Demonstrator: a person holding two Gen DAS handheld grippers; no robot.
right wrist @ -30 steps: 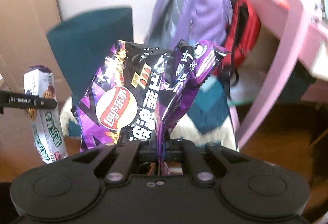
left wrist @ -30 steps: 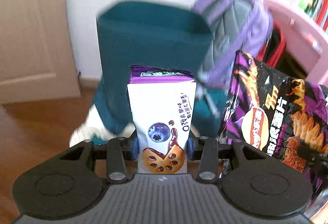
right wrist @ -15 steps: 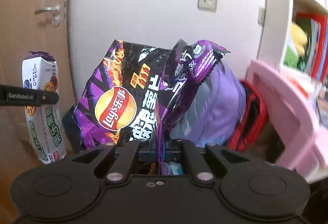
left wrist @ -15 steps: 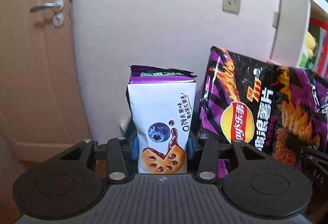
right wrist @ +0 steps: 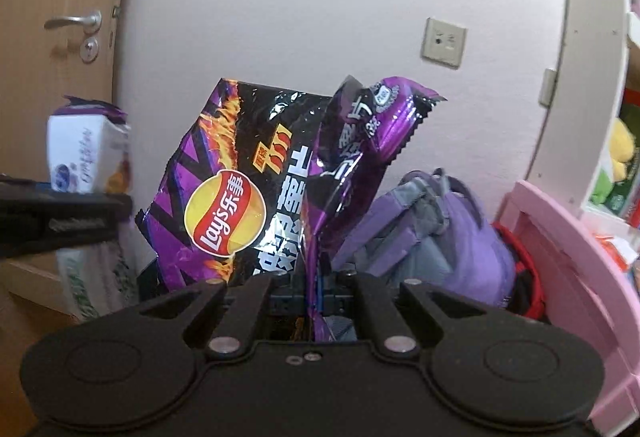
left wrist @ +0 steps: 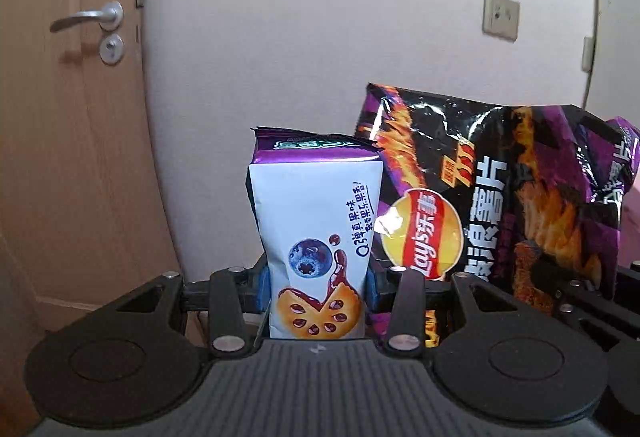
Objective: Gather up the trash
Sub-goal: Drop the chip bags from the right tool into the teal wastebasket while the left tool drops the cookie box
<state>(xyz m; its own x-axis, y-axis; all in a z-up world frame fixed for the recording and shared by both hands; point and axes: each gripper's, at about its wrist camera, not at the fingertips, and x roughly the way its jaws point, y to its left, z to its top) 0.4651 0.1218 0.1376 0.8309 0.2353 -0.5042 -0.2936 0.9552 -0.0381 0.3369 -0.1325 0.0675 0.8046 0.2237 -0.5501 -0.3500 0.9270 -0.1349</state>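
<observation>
Left claw (left wrist: 316, 289) pinching boxy packet (left wrist: 316, 221), crinkly foil bag (right wrist: 224, 197)

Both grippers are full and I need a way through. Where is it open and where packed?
Open: the bare wall between the door and the socket. Packed: lower right, the purple backpack against the pink furniture, chip bag in front.

Our right gripper (right wrist: 316, 277) pinches the purple chip bag (right wrist: 256, 189) upright at twelve o'clock; the white snack packet (right wrist: 90, 153) sits at nine, the purple backpack (right wrist: 448, 237) at three.
</observation>
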